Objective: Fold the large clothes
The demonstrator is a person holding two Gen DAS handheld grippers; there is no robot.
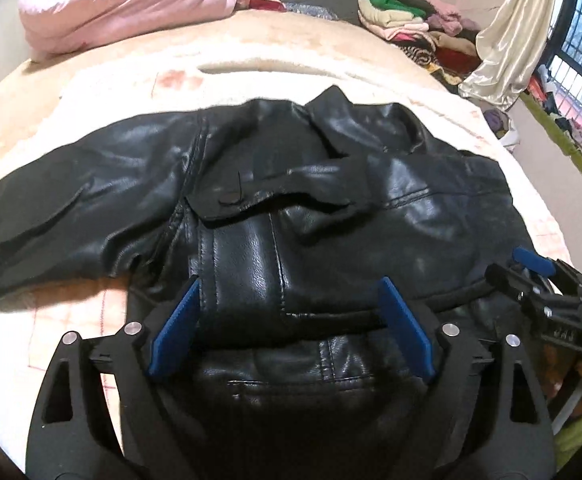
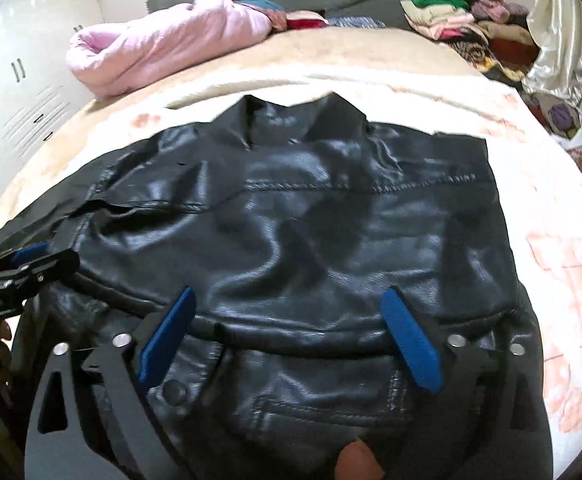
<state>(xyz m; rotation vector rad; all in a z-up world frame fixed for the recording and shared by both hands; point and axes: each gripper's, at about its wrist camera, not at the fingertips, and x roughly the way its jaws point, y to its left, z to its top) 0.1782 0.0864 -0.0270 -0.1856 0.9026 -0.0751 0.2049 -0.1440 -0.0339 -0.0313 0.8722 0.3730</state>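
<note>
Spread across the bed [image 1: 91, 92], a black leather jacket [image 1: 291, 200] lies flat on a pale cover patterned in pink, its collar pointing toward twelve o'clock in both wrist views. In the left wrist view one sleeve [image 1: 63, 204] stretches out toward nine o'clock, while the jacket's body fills the centre and its hem has been turned up into a fold near six o'clock. The left hand-held gripper [image 1: 291, 320] hangs over that lower fold with its blue pads [image 1: 175, 332] standing wide apart and released; leather lies between them, but the pads do not press on it. The right hand-held gripper [image 2: 289, 334] is likewise released, pads splayed on either side of a seam in the folded hem, gripping nothing. Each tool shows in the other's view: the right one at three o'clock from the left camera, the left one at nine o'clock from the right camera. At eleven o'clock a pink quilted coat [image 1: 123, 4] is bundled at the bed's far edge. At one o'clock sits a heap of mixed clothes [image 1: 415, 28], and beside it a cream satin curtain [image 1: 511, 48] hangs by a window.
</note>
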